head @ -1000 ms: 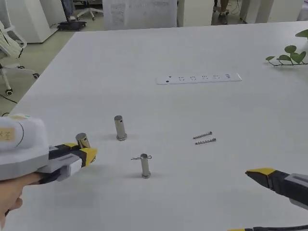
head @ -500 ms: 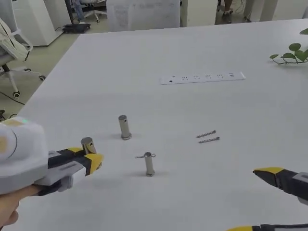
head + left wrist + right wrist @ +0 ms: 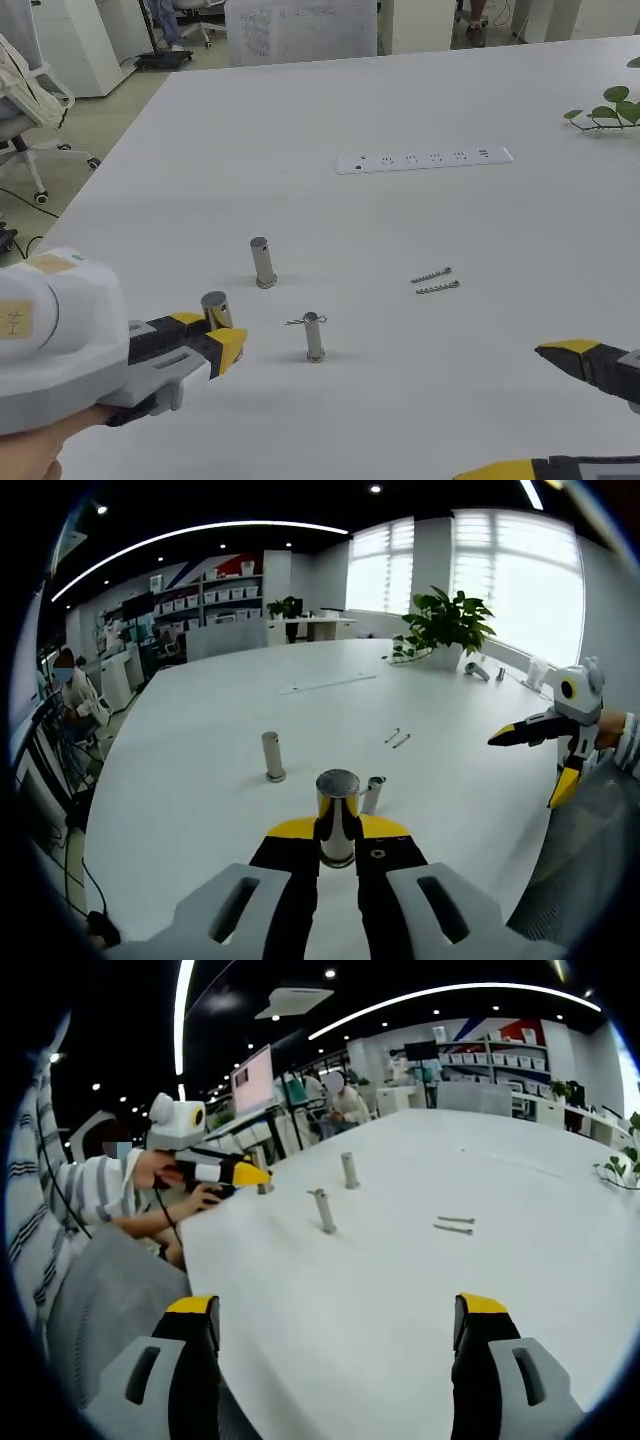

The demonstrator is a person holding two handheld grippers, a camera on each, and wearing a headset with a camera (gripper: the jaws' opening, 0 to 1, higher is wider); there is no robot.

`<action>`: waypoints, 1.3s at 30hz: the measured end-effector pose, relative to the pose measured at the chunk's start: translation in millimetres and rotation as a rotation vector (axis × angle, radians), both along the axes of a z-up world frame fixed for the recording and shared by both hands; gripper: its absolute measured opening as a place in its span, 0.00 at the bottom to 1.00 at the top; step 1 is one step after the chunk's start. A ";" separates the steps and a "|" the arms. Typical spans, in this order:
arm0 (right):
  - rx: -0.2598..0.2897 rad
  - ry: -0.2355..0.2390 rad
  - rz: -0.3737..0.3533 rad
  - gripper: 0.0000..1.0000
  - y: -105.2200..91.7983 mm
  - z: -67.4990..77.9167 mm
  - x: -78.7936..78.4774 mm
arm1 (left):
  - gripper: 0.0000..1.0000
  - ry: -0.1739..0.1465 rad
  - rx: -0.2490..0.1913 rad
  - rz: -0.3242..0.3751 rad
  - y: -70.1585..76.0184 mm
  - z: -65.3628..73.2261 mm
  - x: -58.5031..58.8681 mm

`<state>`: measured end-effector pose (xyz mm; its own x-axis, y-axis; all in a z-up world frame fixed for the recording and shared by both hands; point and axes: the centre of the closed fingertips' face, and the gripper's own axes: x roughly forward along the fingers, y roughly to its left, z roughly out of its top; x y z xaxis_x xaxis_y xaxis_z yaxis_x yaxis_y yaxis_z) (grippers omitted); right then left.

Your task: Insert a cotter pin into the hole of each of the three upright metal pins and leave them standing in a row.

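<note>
Steel pin (image 3: 215, 308) stands clamped upright between the left gripper's (image 3: 338, 842) jaws near the counter's (image 3: 420, 230) left edge. Right gripper (image 3: 340, 1325) hangs wide open, empty. A second pin (image 3: 314, 340), cotter pin (image 3: 298, 322) through its top, stands nearby; a third pin (image 3: 263, 262) behind. Two loose cotter pins (image 3: 436, 281) lie further right.

Cotter pins (image 3: 436, 281) right of metal pins (image 3: 314, 338) on table (image 3: 400, 90)

Bare table (image 3: 520, 250) opens between the front pin (image 3: 314, 337) and the two cotter pins (image 3: 436, 281). On the front pin's left, the left gripper (image 3: 212, 334) and held pin (image 3: 214, 305) stand near. The back pin (image 3: 262, 262) is behind, the power strip (image 3: 424, 159) well beyond.
</note>
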<state>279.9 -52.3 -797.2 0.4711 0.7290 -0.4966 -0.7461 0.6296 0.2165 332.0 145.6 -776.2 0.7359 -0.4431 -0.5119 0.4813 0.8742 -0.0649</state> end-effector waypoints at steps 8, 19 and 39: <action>0.000 -0.002 -0.013 0.98 -3.8 0.5 -0.7 | 0.11 0.004 0.007 -0.019 -16.4 -6.3 -6.2; -0.003 0.000 -0.018 0.98 -5.6 0.5 -1.1 | 0.11 0.012 0.037 -0.072 -44.6 -18.8 -10.7; -0.015 0.012 -0.030 0.98 -12.9 -1.1 -2.1 | 0.11 0.042 0.012 -0.081 -70.1 -40.9 -10.5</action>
<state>277.7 -65.2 -798.4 0.4864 0.7074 -0.5128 -0.7245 0.6547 0.2158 321.6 75.5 -817.0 0.6754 -0.4944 -0.5473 0.5477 0.8331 -0.0766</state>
